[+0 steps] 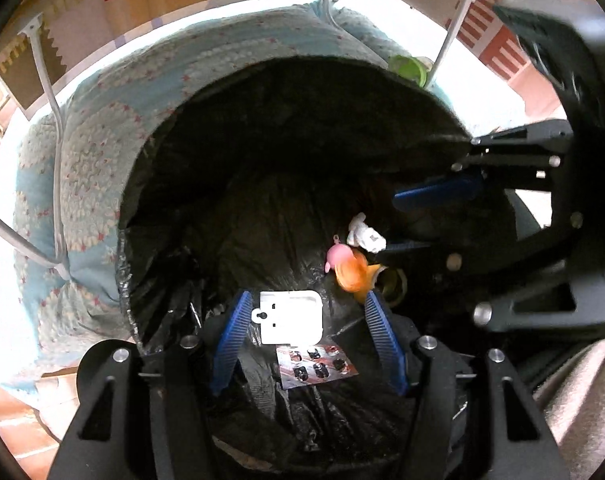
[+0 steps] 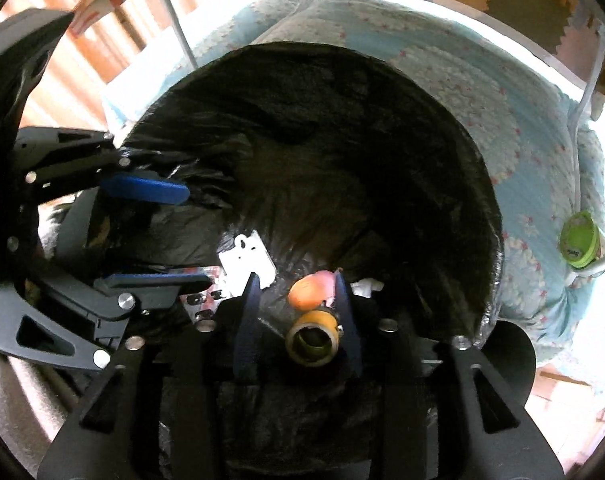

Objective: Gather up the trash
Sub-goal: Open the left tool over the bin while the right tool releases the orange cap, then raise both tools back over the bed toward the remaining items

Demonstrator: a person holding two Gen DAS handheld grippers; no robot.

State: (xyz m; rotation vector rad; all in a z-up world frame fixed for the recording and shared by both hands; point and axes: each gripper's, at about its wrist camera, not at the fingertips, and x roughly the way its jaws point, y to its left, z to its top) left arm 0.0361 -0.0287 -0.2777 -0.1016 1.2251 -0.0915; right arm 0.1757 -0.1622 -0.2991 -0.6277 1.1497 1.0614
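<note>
Green cup (image 2: 578, 240) beside bag (image 2: 382, 120), on quilt (image 2: 522, 120)

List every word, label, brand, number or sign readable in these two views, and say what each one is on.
None can be read for certain.
Green cup: a small dark mark on its lid, too blurred and small to read.
Blister pack: red and silver print on the foil, too small to read.
White plastic card: no print visible, only a hanging hole and slots.
Tape roll and black bag: no text visible.
</note>
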